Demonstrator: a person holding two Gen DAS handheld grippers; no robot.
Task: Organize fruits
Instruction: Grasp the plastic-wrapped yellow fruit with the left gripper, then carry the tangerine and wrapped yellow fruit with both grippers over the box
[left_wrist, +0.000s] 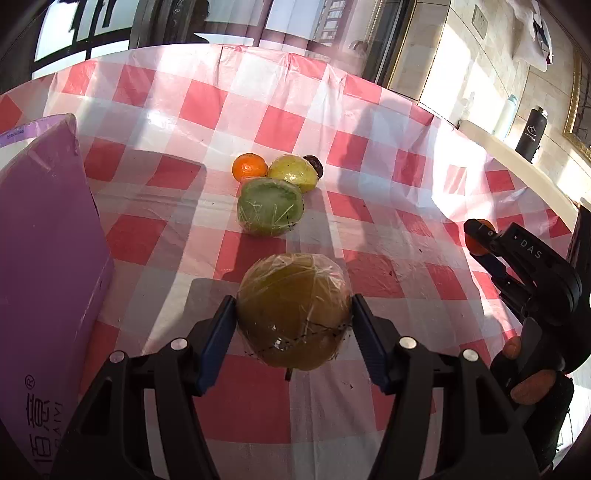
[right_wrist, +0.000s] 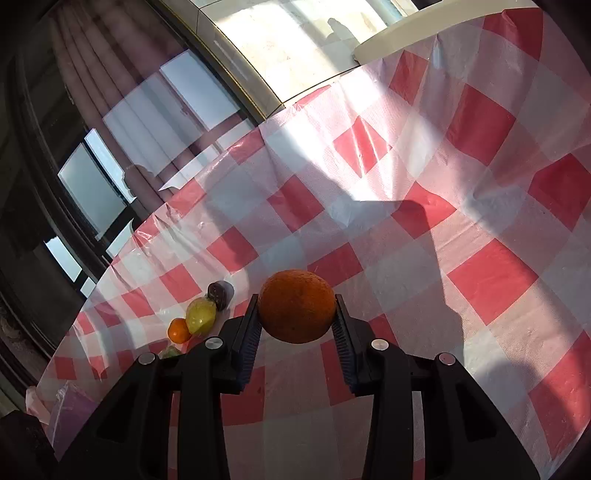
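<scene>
**Two fruits in hand, four waiting on the cloth**

My left claw (left_wrist: 293, 314) is clamped on a brownish-green wrapped fruit (left_wrist: 293, 310), both blue pads pressed against its sides; whether it hangs clear of the checked counter (left_wrist: 369, 155) or sits on it I cannot tell. My right claw (right_wrist: 297, 314) is closed tight on an orange (right_wrist: 297, 305), which it holds above the cloth.

Beyond the left claw lies a green wrapped fruit (left_wrist: 270, 206). Just behind it sit a small tangerine (left_wrist: 249, 167), a yellow wrapped fruit (left_wrist: 293, 172) and a dark little fruit (left_wrist: 314, 164), the four huddled together and touching or nearly so. At the left edge stands a purple box (left_wrist: 48, 240), well apart from the cluster.

I judge the sorting roughly a third along: two fruits are picked up but neither is set down anywhere yet, and four lie untouched. The purple box may be where they go, though I see no opening, so I cannot be sure. What remains is placing these two, then fetching the rest.
</scene>
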